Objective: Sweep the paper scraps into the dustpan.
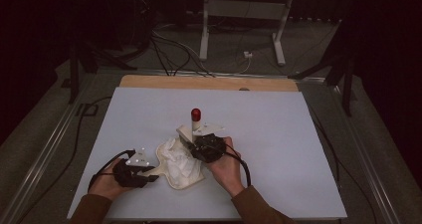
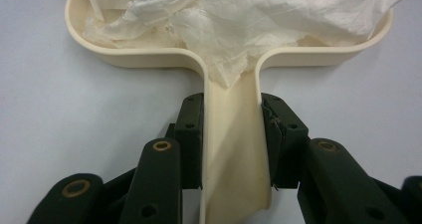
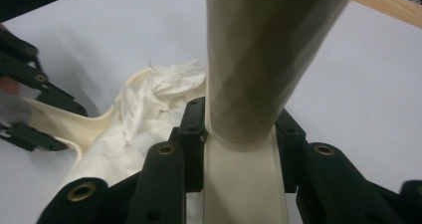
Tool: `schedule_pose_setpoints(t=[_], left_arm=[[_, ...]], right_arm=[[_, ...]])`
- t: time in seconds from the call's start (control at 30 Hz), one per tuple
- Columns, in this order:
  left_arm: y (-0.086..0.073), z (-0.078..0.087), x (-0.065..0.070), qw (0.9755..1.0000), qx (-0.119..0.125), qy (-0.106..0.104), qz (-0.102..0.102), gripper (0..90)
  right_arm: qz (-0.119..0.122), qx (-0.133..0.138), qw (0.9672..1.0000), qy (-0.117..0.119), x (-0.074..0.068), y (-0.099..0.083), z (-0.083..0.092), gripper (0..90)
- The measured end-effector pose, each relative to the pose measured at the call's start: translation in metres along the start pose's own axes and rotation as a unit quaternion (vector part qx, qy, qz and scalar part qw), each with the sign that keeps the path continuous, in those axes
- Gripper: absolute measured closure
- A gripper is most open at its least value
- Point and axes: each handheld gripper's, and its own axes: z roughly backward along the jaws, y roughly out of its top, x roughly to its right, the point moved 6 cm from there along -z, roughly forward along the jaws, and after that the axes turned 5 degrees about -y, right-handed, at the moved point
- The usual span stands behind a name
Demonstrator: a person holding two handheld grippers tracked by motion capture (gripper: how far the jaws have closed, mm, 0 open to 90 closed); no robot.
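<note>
Now the left claw [image 2: 231, 134] clamps the dustpan [image 2: 149, 57] handle; the right claw [image 3: 239, 134] clamps the brush [image 1: 195, 129]. Careless sweeping could push tissue [image 2: 224, 20] over the rim.

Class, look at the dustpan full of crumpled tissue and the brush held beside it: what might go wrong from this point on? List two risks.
1. The crumpled tissue is heaped above the dustpan rim and spills onto its handle, so a tilt by the left gripper could tip it onto the table.
2. The right gripper clamps the brush handle close to the pan; a sweep may knock the pan or push tissue out.
</note>
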Motion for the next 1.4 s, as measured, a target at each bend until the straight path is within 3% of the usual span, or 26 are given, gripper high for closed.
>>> schedule_pose_setpoints(t=[0.2, 0.33, 0.57, 0.83, 1.4], left_arm=[[0.0, 0.002, 0.001, 0.9999, -0.011, 0.008, -0.005, 66.4], [0.0, 0.001, 0.001, 0.9998, -0.016, 0.012, -0.008, 66.5], [-0.001, 0.001, 0.001, 0.9999, -0.011, 0.011, -0.005, 66.4], [-0.004, -0.001, 0.001, 1.0, -0.002, 0.008, -0.001, 66.4], [-0.004, -0.001, 0.001, 1.0, 0.004, 0.008, 0.0, 66.5]], right_arm=[[-0.004, -0.003, 0.9998, -0.022, 0.004, -0.01, -0.009, 66.7], [0.005, -0.005, 0.9998, -0.017, -0.005, -0.012, -0.014, 66.8], [-0.028, 0.013, 0.9987, 0.04, -0.022, -0.001, -0.011, 66.8], [-0.01, 0.014, 0.9995, 0.027, -0.02, 0.002, -0.007, 66.7], [-0.01, 0.016, 0.9997, -0.014, 0.004, 0.003, 0.002, 66.8]])
